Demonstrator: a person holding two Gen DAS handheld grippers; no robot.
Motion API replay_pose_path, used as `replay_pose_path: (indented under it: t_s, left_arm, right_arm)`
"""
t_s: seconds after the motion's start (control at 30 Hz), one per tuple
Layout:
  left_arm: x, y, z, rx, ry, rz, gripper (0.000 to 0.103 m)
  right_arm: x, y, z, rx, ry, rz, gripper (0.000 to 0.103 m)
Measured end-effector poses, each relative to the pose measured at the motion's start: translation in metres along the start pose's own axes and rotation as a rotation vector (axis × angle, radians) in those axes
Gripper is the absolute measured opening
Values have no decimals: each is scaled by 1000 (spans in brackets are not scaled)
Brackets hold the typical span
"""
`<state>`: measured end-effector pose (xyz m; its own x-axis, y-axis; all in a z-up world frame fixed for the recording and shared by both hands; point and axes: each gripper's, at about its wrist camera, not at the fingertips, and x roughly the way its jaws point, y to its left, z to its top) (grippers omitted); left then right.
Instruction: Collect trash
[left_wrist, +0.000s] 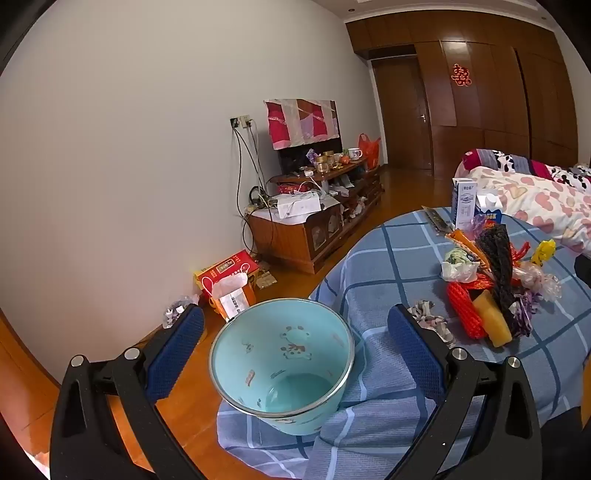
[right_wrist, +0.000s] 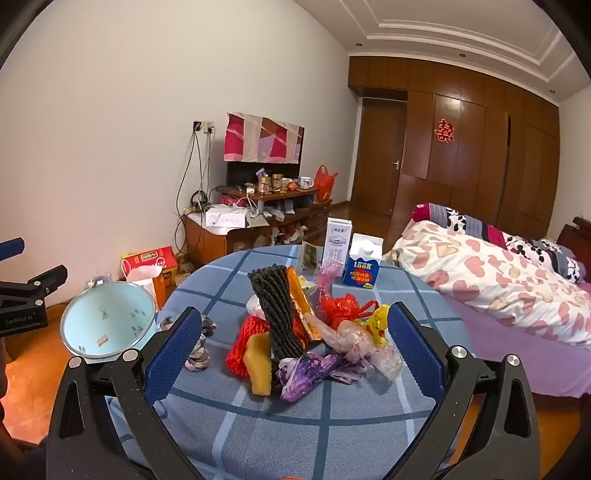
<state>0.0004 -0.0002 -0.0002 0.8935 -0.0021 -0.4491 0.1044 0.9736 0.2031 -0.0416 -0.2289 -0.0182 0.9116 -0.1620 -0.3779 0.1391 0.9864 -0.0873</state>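
A light blue bin (left_wrist: 280, 354) stands tilted at the table's edge, mouth toward me, empty inside. My left gripper (left_wrist: 295, 317) is open around it, and neither pad touches it. In the right wrist view the bin (right_wrist: 107, 317) is left of the table. The trash pile (right_wrist: 295, 332) lies on the blue checked tablecloth (right_wrist: 295, 435): a black foam net (right_wrist: 275, 314), a red foam net (right_wrist: 245, 343), a yellow block (right_wrist: 260, 365), a purple wrapper (right_wrist: 306, 373) and a clear bag (right_wrist: 362, 347). My right gripper (right_wrist: 294, 314) is open just before the pile, holding nothing.
Two milk cartons (right_wrist: 351, 254) stand at the table's far side. A crumpled wrapper (right_wrist: 199, 354) lies by the right gripper's left finger. A bed (right_wrist: 498, 280) is to the right. A cluttered TV cabinet (right_wrist: 255, 225) and boxes (right_wrist: 151, 266) line the wall.
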Motion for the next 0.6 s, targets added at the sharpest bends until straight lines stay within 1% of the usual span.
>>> replay_pose_path:
  t_s: [0.3, 0.4, 0.6]
  left_arm:
    - [2, 3, 1, -4, 0, 4, 97]
    - [3, 3, 1, 0, 3, 5, 97]
    - [2, 1, -1, -1, -1, 6, 97]
  right_arm:
    - [4, 1, 2, 6, 4, -2, 98]
    - [1, -1, -2, 2, -4, -3, 98]
    - [-2, -3, 0, 4, -2, -5, 98]
